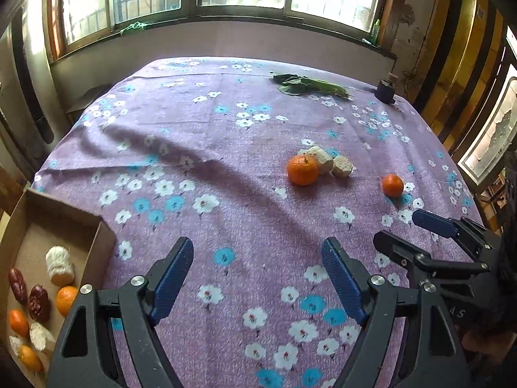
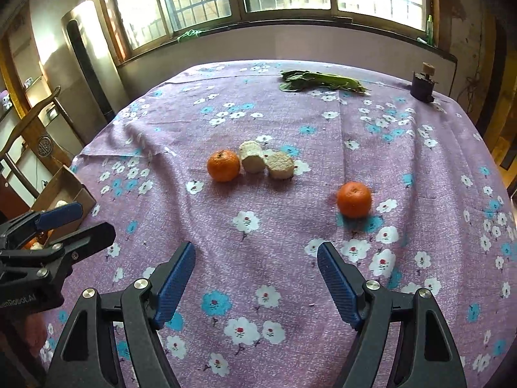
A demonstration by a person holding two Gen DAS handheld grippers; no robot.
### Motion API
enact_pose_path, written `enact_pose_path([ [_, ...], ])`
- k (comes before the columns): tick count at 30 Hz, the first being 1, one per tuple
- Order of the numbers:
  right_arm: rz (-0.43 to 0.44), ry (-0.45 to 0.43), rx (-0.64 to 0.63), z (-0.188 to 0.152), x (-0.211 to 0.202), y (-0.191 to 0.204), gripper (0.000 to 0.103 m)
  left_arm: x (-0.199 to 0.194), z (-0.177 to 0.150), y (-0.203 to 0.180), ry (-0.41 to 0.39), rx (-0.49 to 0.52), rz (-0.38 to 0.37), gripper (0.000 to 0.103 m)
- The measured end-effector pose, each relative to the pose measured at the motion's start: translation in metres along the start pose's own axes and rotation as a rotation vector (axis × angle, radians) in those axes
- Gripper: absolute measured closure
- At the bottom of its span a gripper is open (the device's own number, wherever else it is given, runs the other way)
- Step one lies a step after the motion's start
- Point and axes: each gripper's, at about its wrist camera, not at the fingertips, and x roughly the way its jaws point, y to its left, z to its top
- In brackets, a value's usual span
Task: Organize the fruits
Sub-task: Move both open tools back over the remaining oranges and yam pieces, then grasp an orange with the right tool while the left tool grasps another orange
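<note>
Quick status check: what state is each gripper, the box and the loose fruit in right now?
Left gripper: open, empty, above the cloth.
Right gripper: open, empty.
Brown cardboard box: open-topped, partly filled with fruit.
Larger orange tangerine: on the purple floral tablecloth, touching a pale cut chunk.
Second pale chunk: beside the first.
Smaller orange tangerine: alone on the tablecloth.

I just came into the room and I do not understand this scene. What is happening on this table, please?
A person holds two grippers and sorts fruit into a cardboard box. The left gripper and right gripper are both open and hold nothing. Several pieces already lie in the box. Two oranges, one beside two pale round pieces and one alone, are on the tablecloth.
</note>
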Motion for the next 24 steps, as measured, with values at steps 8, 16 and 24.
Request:
enact_pose_path([
  [8, -0.067, -0.007, 0.084, 0.011, 0.013, -0.042, 0.021, 0.056, 0.043, -0.029, 0.024, 0.088, -0.038, 0.022],
  [16, -0.111, 0.005, 0.126, 0.024, 0.040, -0.068, 0.023, 0.088, 0.051, -0.036, 0.044, 0.143, -0.030, 0.022],
  [24, -0.118, 0.032, 0.098, 0.031, 0.058, -0.073, 0.066, 0.106, 0.053, -0.034, 0.036, 0.152, 0.000, 0.033],
])
